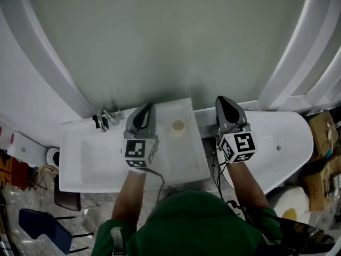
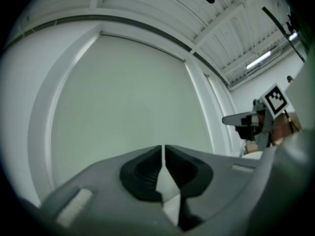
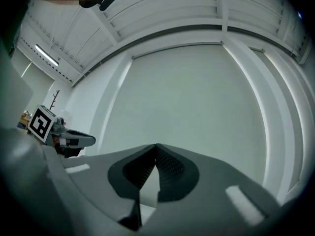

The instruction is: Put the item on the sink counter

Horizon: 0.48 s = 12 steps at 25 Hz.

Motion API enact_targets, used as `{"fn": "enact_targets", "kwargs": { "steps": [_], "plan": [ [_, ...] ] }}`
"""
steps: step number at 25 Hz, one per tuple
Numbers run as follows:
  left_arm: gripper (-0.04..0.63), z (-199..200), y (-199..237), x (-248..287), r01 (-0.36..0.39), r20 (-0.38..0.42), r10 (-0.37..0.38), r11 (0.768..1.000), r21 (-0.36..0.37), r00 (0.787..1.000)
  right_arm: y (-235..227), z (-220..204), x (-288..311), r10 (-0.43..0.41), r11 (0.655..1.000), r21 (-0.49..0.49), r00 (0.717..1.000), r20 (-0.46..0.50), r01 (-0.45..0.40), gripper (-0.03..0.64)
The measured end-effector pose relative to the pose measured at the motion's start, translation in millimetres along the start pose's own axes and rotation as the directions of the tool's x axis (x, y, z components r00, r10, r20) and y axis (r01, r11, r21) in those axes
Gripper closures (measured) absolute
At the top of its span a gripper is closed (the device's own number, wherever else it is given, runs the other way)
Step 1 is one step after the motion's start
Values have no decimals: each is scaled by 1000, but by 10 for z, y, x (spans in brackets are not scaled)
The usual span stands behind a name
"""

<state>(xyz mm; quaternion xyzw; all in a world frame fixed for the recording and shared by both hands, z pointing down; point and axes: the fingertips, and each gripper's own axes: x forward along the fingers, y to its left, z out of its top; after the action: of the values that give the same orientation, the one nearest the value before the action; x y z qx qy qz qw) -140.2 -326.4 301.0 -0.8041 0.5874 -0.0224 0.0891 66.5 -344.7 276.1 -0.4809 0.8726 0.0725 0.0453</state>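
We are holding both tongs level over the white sink counter (image 1: 187, 161), facing a pale green wall panel (image 1: 170, 36). The left tongs (image 2: 163, 154) are standing a thin slit apart with nothing between them. The right tongs (image 3: 155, 149) are pressed together at the tips and are also empty. The small round cream item (image 1: 178, 126) is sitting on the flat part of the counter, to the right of the basin (image 1: 101, 164) and near the back edge. From above it is lying between the two tongs, just beside the left pair, and neither is touching it. A tap (image 1: 106, 117) is standing behind the basin, and a white bathtub (image 1: 282, 137) is lying to the right.
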Motion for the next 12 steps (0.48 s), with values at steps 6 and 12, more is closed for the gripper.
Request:
{"fn": "enact_targets", "kwargs": {
  "steps": [6, 12],
  "plan": [
    [577, -75, 69, 51, -10, -1, 10, 1000, -8, 1000, 9, -64, 44, -2, 1000, 0, 1000, -5, 2, 620],
    [577, -71, 70, 61, -12, 2, 12, 1000, -10, 1000, 8, -70, 42, 0, 1000, 0, 1000, -3, 0, 620]
  ]
}}
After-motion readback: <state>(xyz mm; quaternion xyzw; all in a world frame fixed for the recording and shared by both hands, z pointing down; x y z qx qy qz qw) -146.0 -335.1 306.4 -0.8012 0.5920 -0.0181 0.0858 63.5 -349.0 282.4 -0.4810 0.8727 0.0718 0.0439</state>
